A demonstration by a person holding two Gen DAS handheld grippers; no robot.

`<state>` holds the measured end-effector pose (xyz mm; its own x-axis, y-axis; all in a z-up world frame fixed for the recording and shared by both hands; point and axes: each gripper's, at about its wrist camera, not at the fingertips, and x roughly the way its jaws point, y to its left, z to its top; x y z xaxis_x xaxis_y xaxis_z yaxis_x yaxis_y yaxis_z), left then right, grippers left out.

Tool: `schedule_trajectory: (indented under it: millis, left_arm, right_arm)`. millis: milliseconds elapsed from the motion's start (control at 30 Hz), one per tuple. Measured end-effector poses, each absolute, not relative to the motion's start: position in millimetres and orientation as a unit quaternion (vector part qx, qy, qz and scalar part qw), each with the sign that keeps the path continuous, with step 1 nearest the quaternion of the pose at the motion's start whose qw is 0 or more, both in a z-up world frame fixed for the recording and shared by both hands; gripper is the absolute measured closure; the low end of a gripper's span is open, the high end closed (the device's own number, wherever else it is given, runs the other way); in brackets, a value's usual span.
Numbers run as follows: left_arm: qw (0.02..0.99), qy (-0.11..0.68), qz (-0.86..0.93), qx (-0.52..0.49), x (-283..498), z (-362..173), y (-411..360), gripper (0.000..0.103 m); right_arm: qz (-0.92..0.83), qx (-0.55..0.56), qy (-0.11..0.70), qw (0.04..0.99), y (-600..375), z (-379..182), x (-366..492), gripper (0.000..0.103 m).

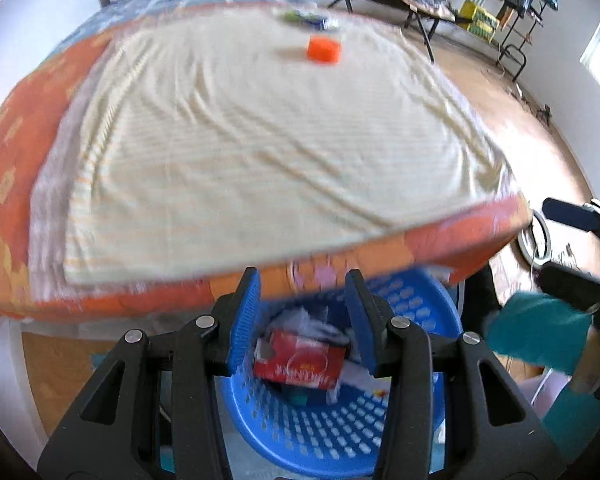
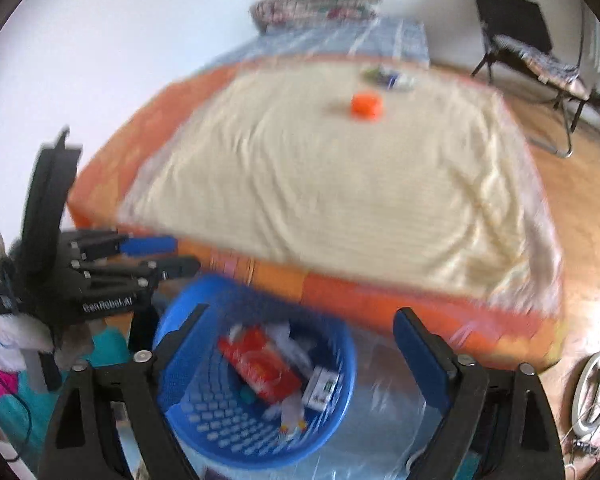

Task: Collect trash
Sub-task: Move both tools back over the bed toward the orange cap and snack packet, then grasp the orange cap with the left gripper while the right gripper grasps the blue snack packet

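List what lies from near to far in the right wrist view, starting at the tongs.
Right tongs → blue basket of trash → orange bed edge → cream sheet → orange block → small wrappers → folded quilt.

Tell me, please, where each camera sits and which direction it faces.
Left wrist: on the left gripper, above the blue basket, facing the bed; its own open jaws show, and the right gripper.
Right wrist: on the right gripper, jaws open, same direction; the left gripper shows.
Shared: basket, bed, orange object, red box.
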<state>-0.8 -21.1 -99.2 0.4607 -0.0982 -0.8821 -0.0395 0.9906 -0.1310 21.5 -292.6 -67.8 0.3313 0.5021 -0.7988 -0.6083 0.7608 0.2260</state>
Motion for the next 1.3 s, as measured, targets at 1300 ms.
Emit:
schedule_trajectory:
  millis: [1300]
  left_arm:
    - [0.889,0.452,-0.030,-0.068,277,-148,-44,0.039]
  right_arm:
    - [0.336,0.037,0.448,0.827,-241,-82,387,0.005]
